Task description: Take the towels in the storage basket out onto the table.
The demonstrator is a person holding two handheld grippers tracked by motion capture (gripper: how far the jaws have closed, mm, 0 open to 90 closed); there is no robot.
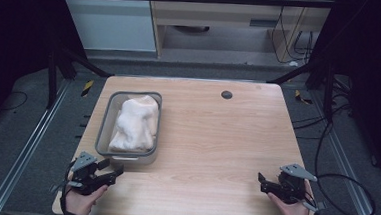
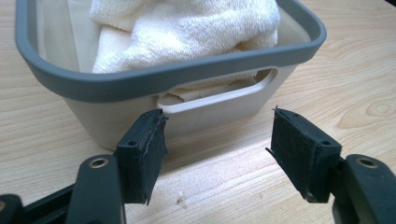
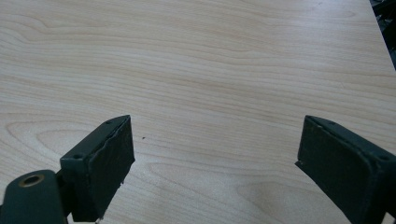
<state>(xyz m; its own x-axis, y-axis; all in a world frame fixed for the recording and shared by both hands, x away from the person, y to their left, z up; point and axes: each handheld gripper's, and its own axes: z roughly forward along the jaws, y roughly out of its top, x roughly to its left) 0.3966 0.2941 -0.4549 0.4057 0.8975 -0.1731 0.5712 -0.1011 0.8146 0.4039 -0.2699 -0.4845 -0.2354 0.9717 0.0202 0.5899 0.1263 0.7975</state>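
Note:
A pale basin with a grey rim (image 1: 103, 116) stands on the left half of the wooden table, and a crumpled white towel (image 1: 135, 123) lies inside it. My left gripper (image 1: 110, 170) rests near the front left corner, open, its jaws pointing at the basin's near end. In the left gripper view the basin's handle slot (image 2: 219, 95) lies just beyond the open left gripper (image 2: 217, 151), with the towel (image 2: 182, 28) heaped above the rim (image 2: 154, 77). My right gripper (image 1: 262, 183) sits at the front right, open over bare wood (image 3: 212, 154).
A small dark round mark (image 1: 226, 94) lies near the table's far edge. Black cables trail off to the right of the table (image 1: 341, 182). Metal rails run along the floor on both sides.

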